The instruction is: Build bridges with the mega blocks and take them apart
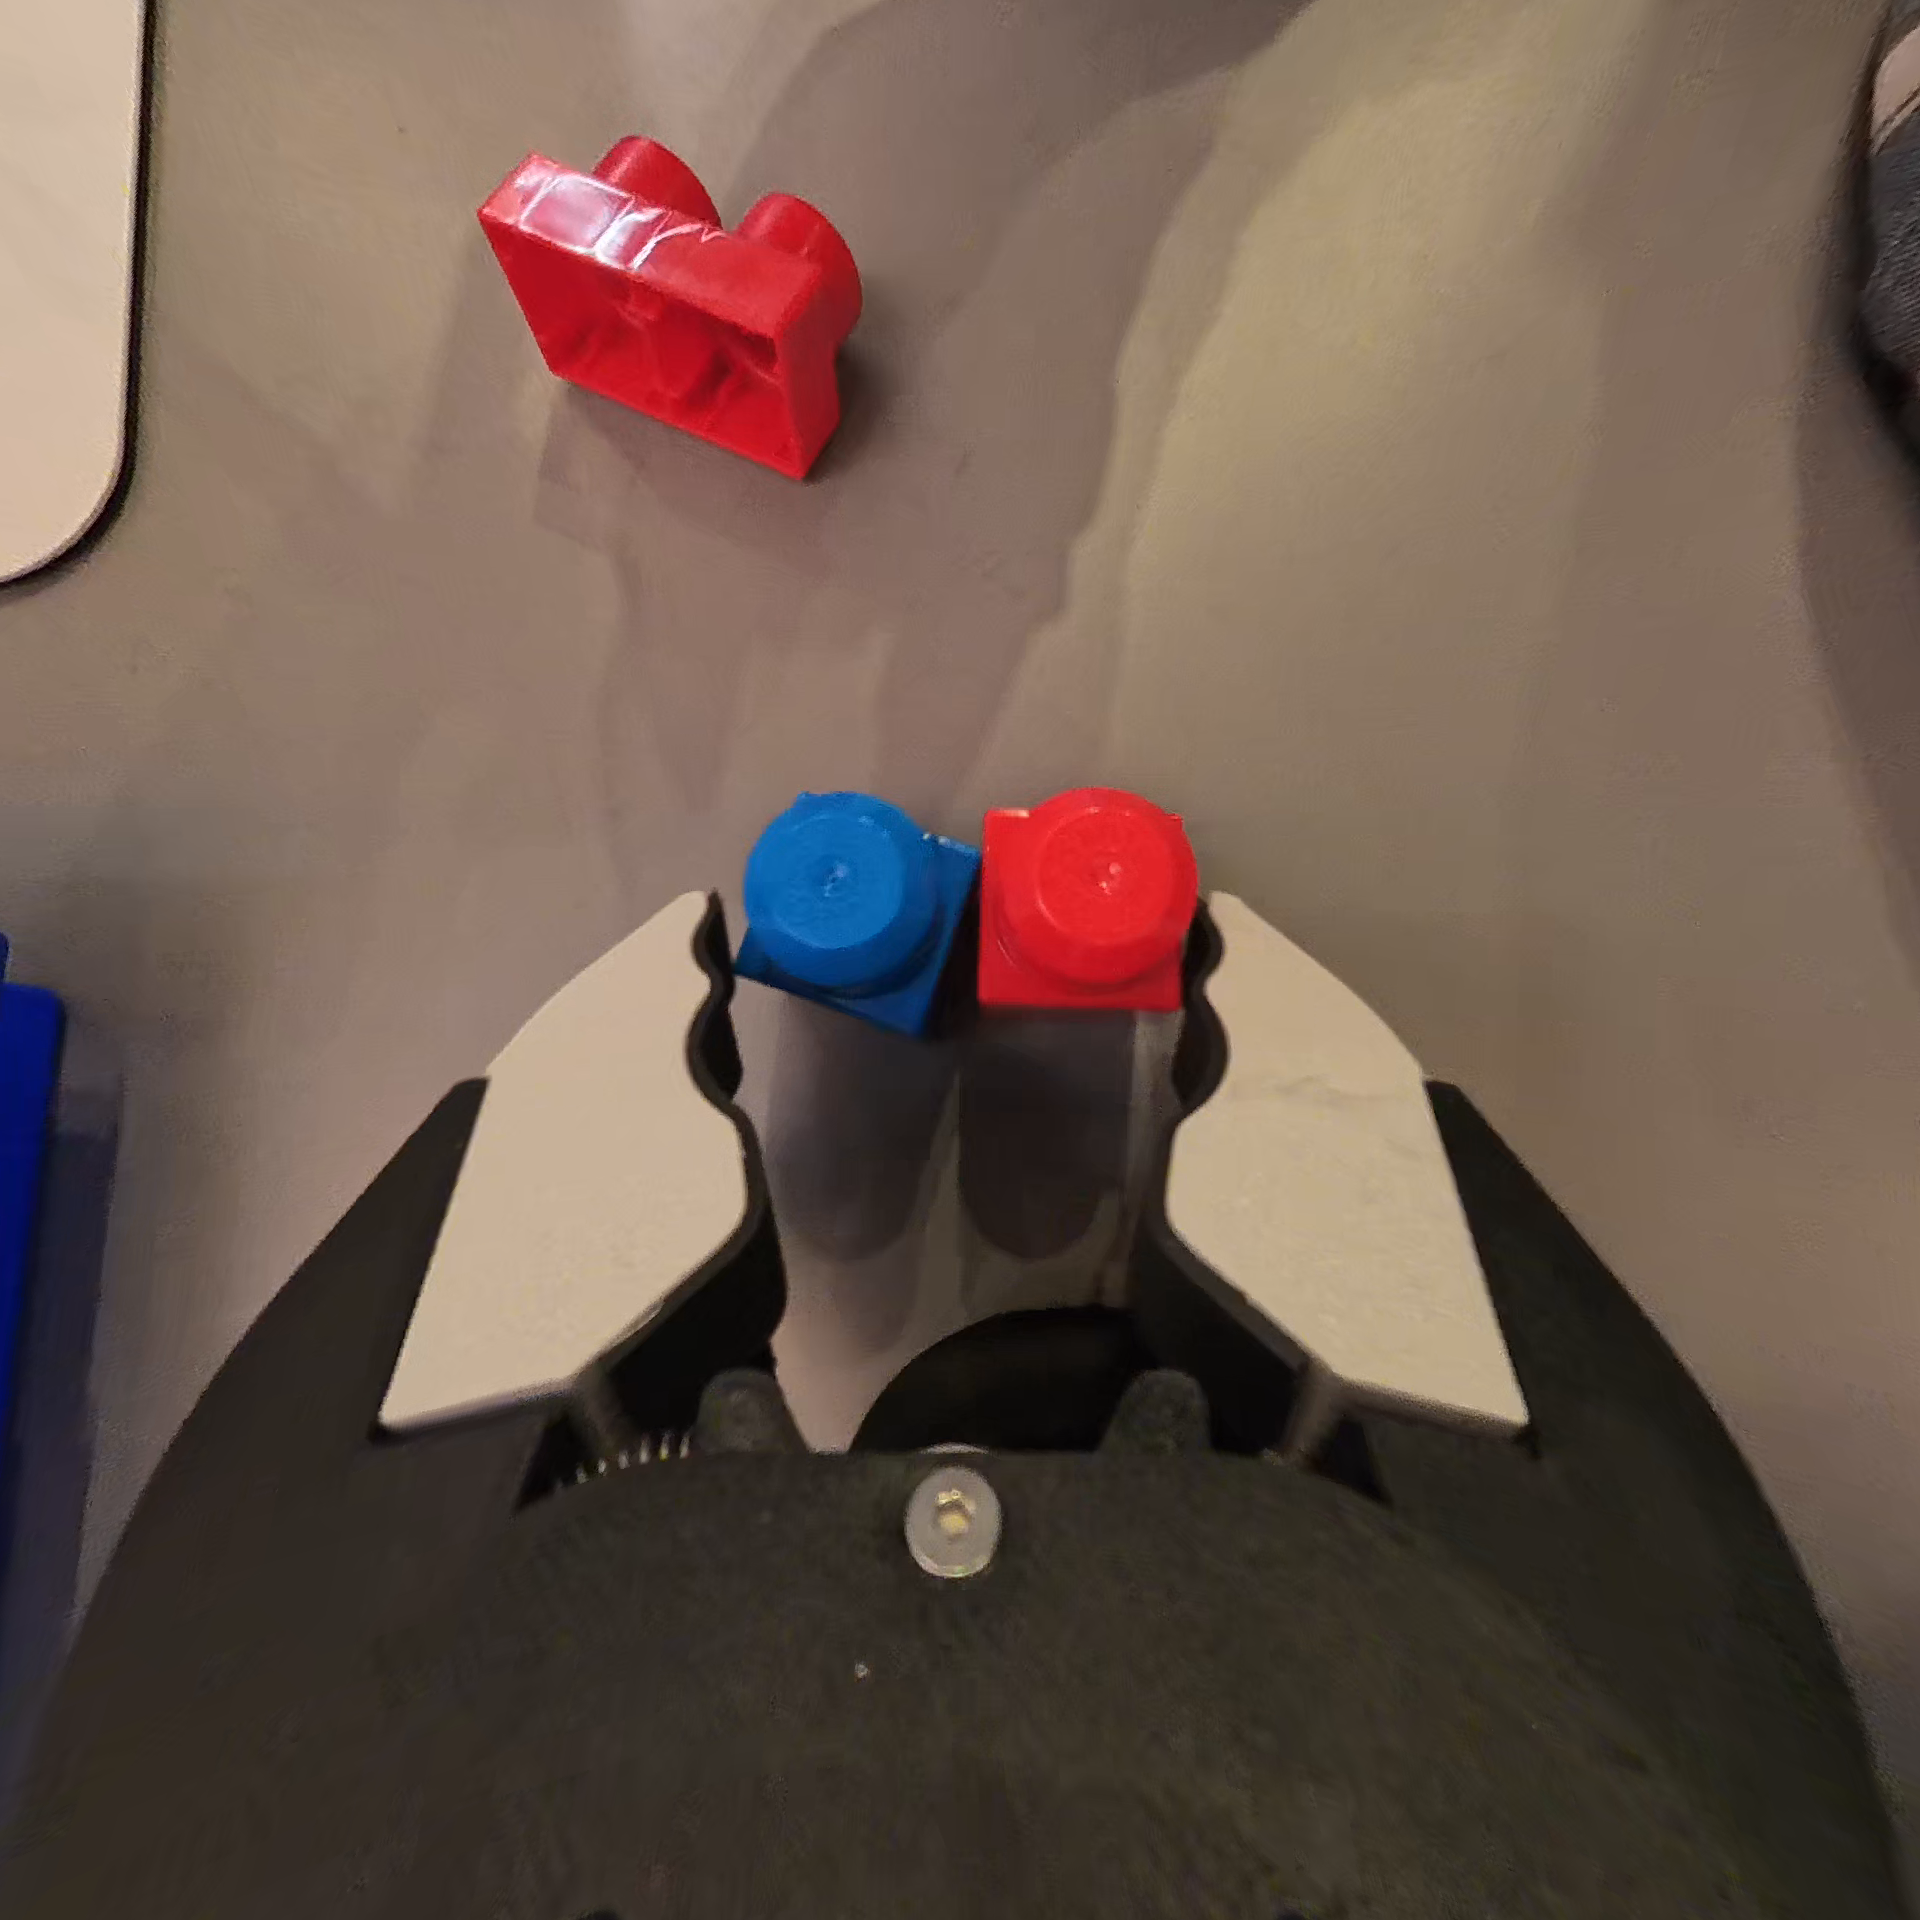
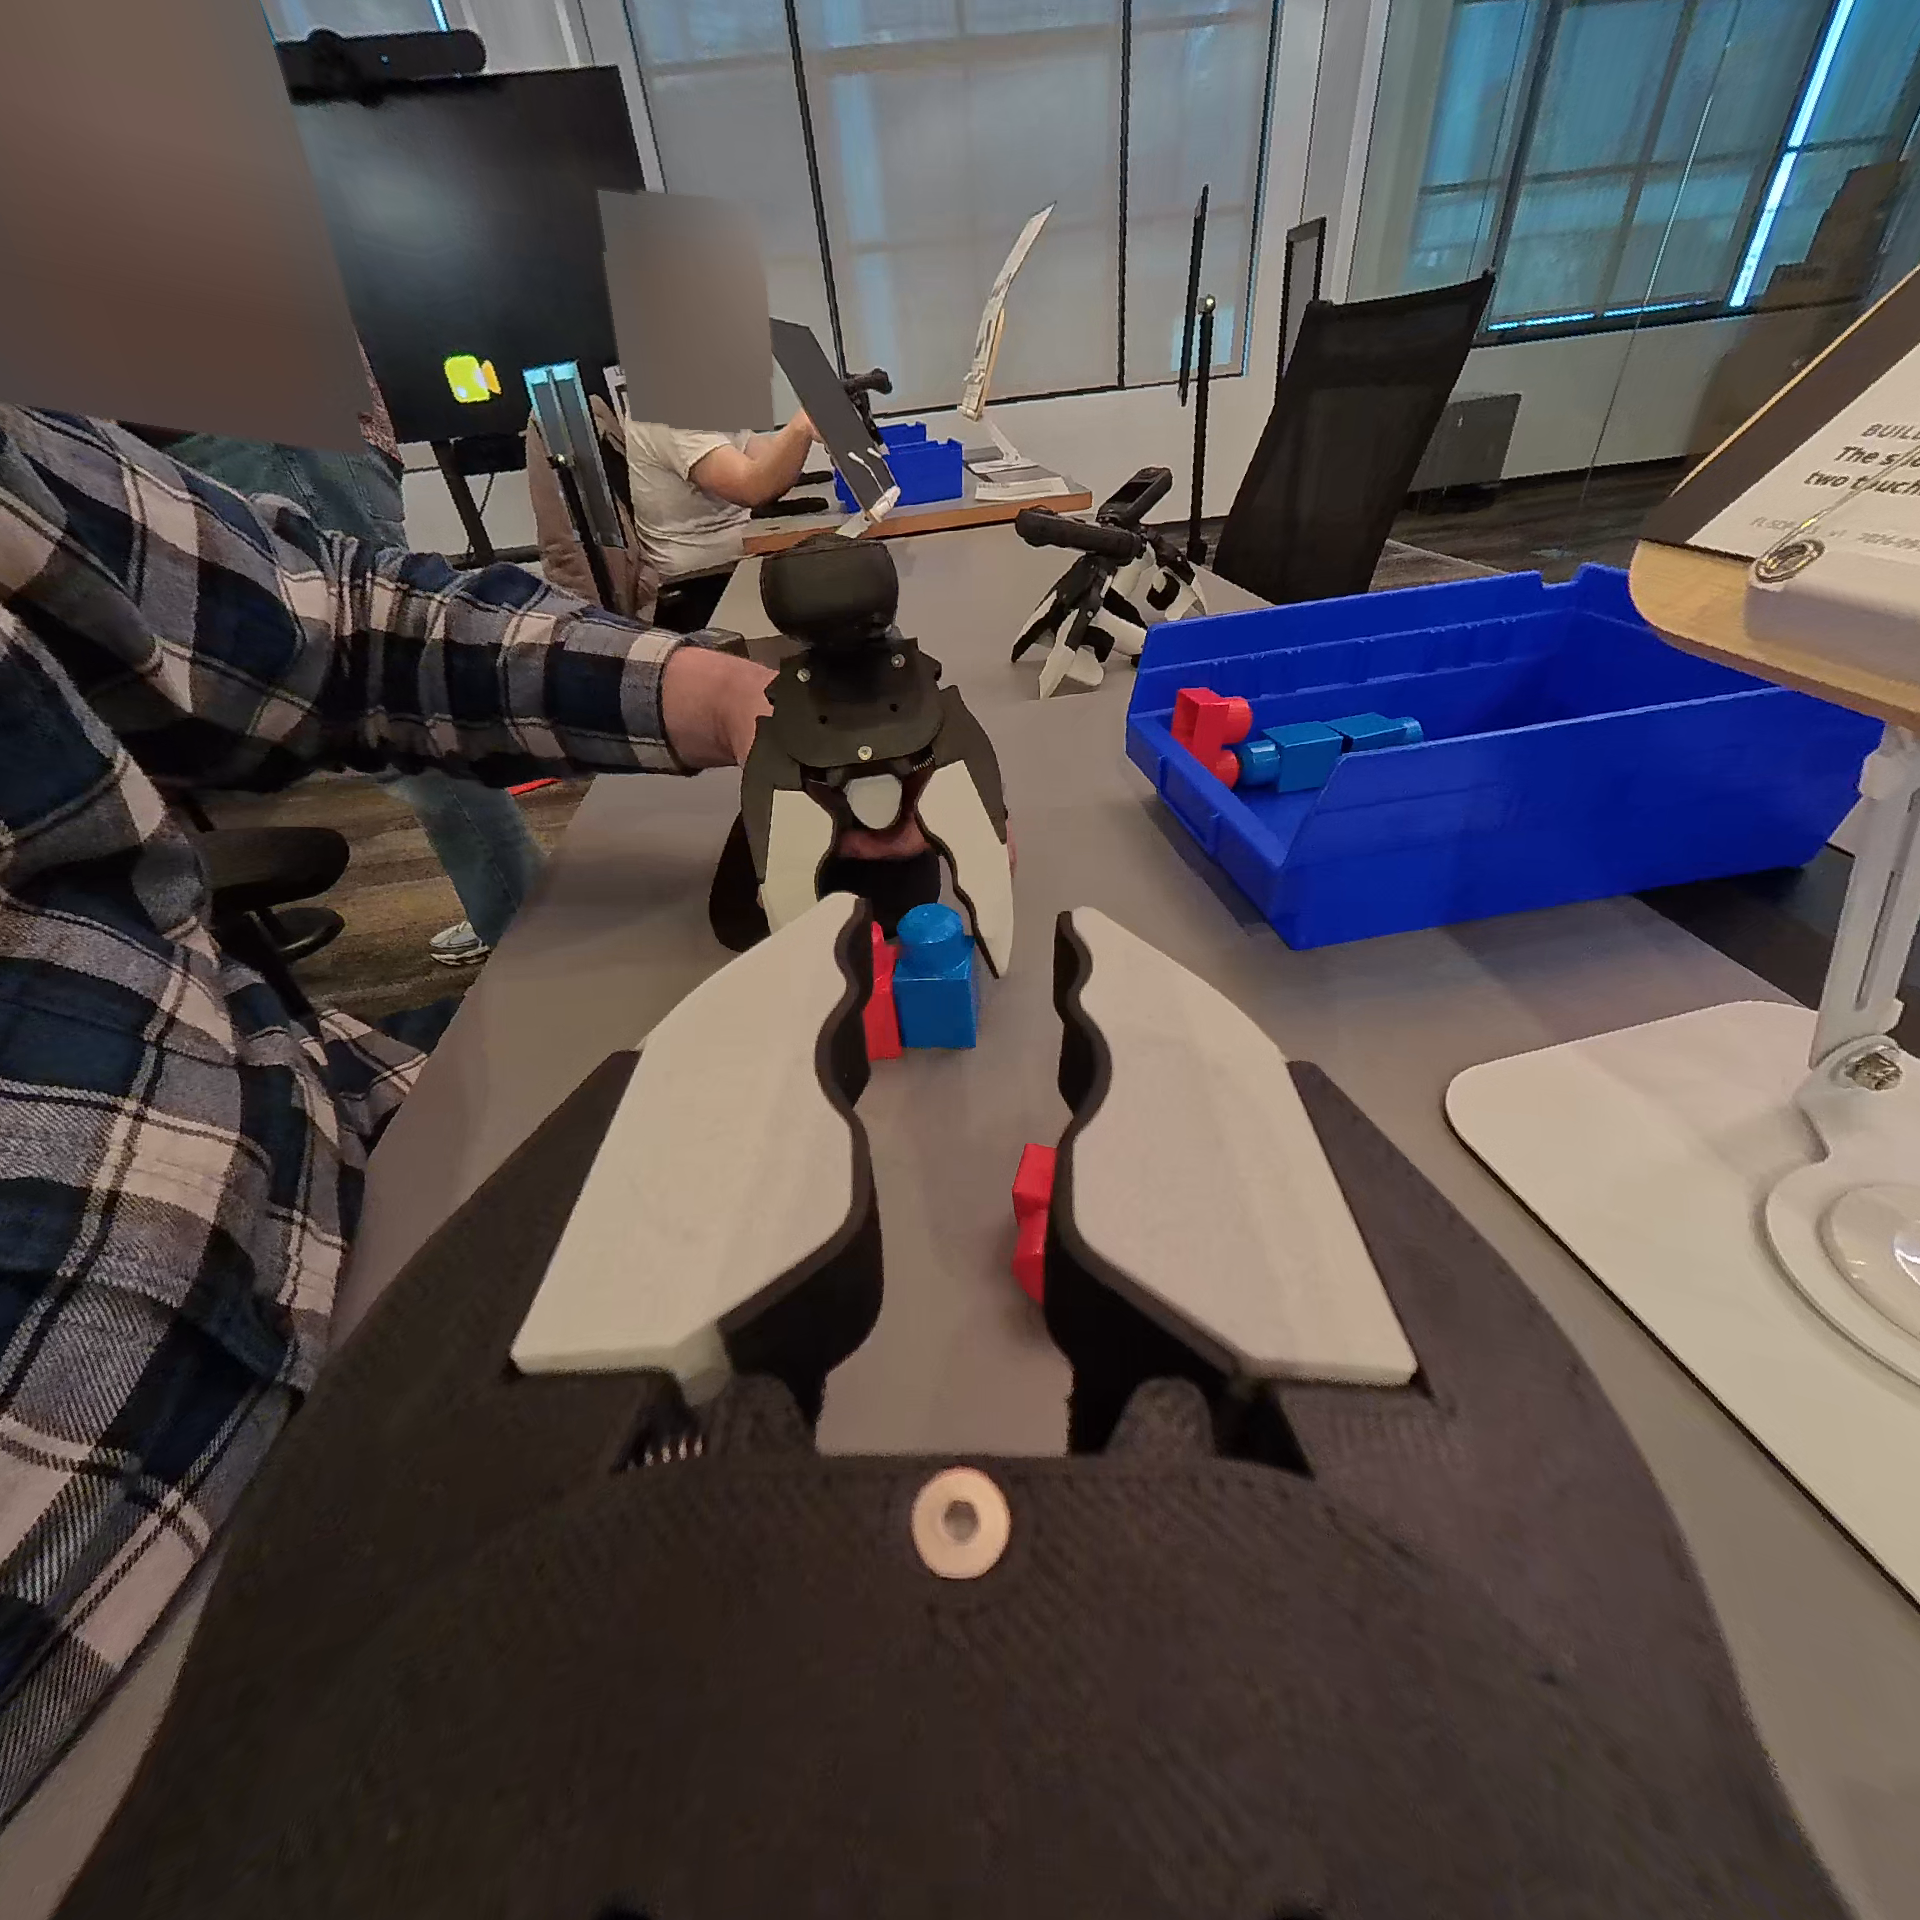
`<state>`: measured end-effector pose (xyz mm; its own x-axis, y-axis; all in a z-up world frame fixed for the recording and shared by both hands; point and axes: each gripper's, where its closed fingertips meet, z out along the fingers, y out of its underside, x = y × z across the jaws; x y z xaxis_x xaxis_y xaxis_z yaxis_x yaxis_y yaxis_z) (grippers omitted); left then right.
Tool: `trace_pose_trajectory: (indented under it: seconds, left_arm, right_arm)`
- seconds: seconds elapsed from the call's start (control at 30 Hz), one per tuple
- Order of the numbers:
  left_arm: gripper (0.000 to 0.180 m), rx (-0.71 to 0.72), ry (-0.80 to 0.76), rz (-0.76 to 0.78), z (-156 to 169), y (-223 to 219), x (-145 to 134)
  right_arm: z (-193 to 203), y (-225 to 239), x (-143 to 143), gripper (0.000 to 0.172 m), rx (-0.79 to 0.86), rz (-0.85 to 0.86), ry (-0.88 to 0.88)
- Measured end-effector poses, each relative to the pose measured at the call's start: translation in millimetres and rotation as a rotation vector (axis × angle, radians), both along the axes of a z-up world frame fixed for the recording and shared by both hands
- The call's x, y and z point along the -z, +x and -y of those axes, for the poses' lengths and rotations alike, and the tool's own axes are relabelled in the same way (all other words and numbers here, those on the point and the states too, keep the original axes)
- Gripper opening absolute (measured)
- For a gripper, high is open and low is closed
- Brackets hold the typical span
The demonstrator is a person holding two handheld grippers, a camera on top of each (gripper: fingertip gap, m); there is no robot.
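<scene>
In the left wrist view a blue one-stud block [image 1: 842, 904] and a red one-stud block [image 1: 1091, 894] stand side by side on the grey table [image 1: 1351, 623]. The blue one is turned a little. My left gripper [image 1: 961, 904] points down with a finger on either side of the pair, and the pads are close but not clearly pressing. The right wrist view shows the left gripper [image 2: 894, 935] over the same blue block [image 2: 935, 997] and red block [image 2: 881, 1003]. My right gripper [image 2: 963, 920] is open and empty above the table. A red two-stud block [image 1: 675, 312] lies on its side, partly hidden under my right finger [image 2: 1032, 1216].
A blue bin [image 2: 1558, 831] at the right holds red and blue blocks [image 2: 1288, 743]. A white stand base [image 2: 1621, 1143] sits at the right, also at the left view's edge [image 1: 52, 260]. A spare gripper [image 2: 1101, 613] lies behind. A person's plaid sleeve [image 2: 312, 675] reaches in from the left. Tip to tip, the grippers are about 20 cm apart.
</scene>
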<state>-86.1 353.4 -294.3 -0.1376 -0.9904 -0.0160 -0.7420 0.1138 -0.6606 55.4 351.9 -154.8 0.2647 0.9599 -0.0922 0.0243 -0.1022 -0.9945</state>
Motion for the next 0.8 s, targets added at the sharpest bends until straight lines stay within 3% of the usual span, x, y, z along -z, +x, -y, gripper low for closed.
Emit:
trace_pose_trajectory:
  seconds: [0.07, 0.3, 0.53, 0.67, 0.77, 0.8]
  left_arm:
    - [0.074, -0.014, -0.012, 0.013, -1, 1, -2]
    - [0.074, 0.005, -0.008, 0.001, 4, 5, 2]
    - [0.074, 0.054, -0.02, -0.023, 10, 12, 5]
    - [0.074, 0.037, -0.001, -0.001, 7, 18, 3]
    - [0.074, -0.029, 0.025, 0.029, -3, 21, -6]
    - [0.074, -0.042, 0.031, 0.035, -5, 22, -9]
  right_arm:
    - [-1, 0, 2, 0.033, 0.001, 0.006, -0.005]
    - [-3, -2, 7, 0.034, 0.0, 0.034, -0.016]
    - [-15, 2, 29, 0.046, 0.047, 0.213, -0.072]
    - [-23, 7, 54, 0.062, 0.111, 0.407, -0.094]
    - [-28, 4, 82, 0.089, 0.163, 0.542, -0.151]
    - [-29, 4, 95, 0.09, 0.181, 0.598, -0.179]
